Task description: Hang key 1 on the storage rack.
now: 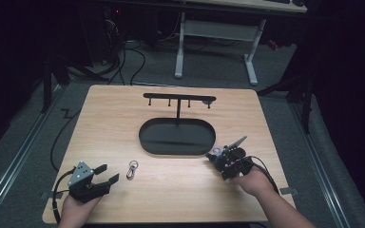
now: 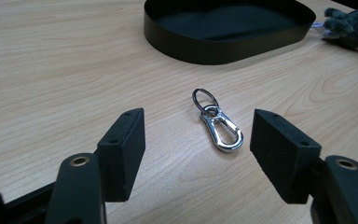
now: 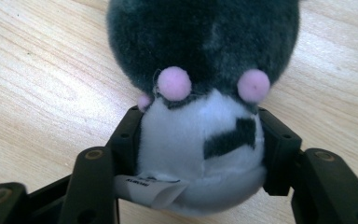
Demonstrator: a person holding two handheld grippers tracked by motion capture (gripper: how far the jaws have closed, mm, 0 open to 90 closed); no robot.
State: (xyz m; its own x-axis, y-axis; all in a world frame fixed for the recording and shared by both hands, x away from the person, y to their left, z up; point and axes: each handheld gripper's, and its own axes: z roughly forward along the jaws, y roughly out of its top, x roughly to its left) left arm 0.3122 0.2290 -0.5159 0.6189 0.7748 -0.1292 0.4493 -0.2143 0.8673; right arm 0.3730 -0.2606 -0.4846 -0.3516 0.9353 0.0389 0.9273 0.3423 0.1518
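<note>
Right up against the lens of the right gripper view sits a plush toy (image 3: 200, 116), grey-furred with a white belly and small pink dots, and the right gripper (image 3: 200, 154) has it: both black pads press into the white belly, one on each side, with a little fabric label poking out at the bottom. The toy lies on the wooden table (image 1: 171, 190). From the high view, the right gripper (image 1: 225, 159) and its toy sit just beside the right-hand end of the black oval tray (image 1: 147, 137), toward the person's edge of the table.

Over to the other hand now. The left gripper (image 1: 105, 175) rests well to the left of the tray and nearer the person, jaws standing wide apart with nothing between the pads. A silver carabiner clip (image 2: 221, 130) on a key ring lies flat on the wood just ahead of those jaws, between the left gripper and the tray, touching neither. A black hook rack (image 1: 179, 99) rises on a thin post from the tray's far side.
</note>
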